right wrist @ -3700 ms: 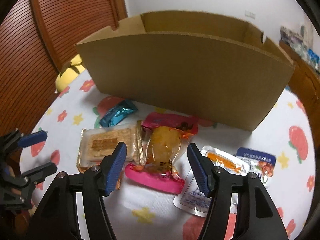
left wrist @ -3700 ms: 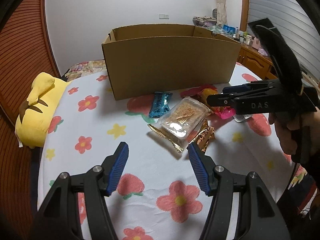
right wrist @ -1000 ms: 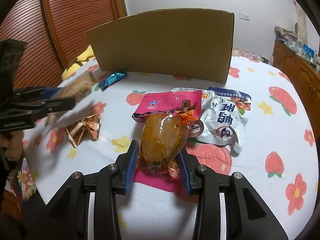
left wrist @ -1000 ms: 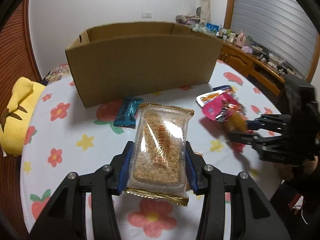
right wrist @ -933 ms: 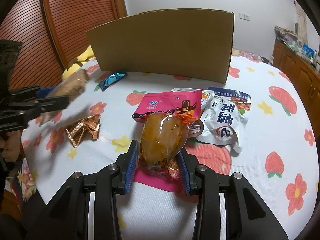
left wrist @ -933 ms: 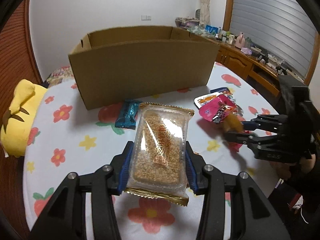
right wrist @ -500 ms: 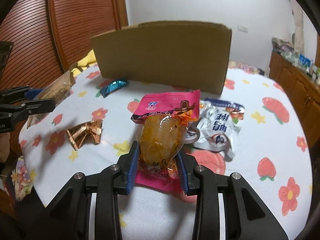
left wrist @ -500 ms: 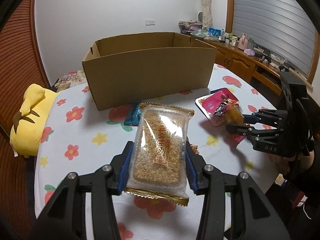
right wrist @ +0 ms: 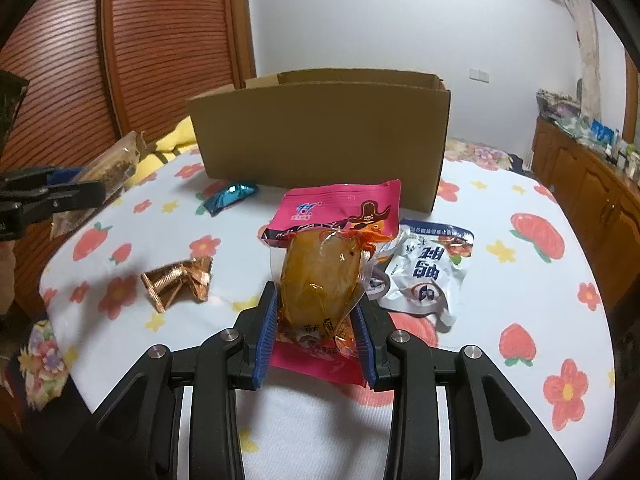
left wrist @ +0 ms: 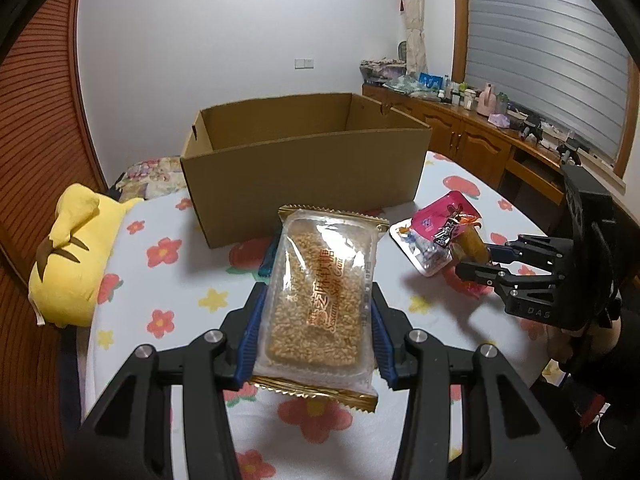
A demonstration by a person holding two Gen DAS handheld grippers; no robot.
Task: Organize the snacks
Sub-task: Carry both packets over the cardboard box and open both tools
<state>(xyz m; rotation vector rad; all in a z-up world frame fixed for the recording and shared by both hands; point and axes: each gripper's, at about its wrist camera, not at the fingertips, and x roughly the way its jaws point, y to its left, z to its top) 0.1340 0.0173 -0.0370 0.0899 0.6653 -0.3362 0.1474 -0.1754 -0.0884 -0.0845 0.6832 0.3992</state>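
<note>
While the open cardboard box [left wrist: 304, 168] waits at upper centre, the left gripper [left wrist: 316, 328] clenches a sesame candy pack [left wrist: 320, 300] at lower centre; the right gripper [right wrist: 316, 332] grasps a pink-topped snack pouch [right wrist: 324, 268] above the flowered cloth [right wrist: 520, 280].

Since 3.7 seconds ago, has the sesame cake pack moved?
Yes. The sesame cake pack no longer lies on the tablecloth before the cardboard box; the left gripper holds it lifted.
</note>
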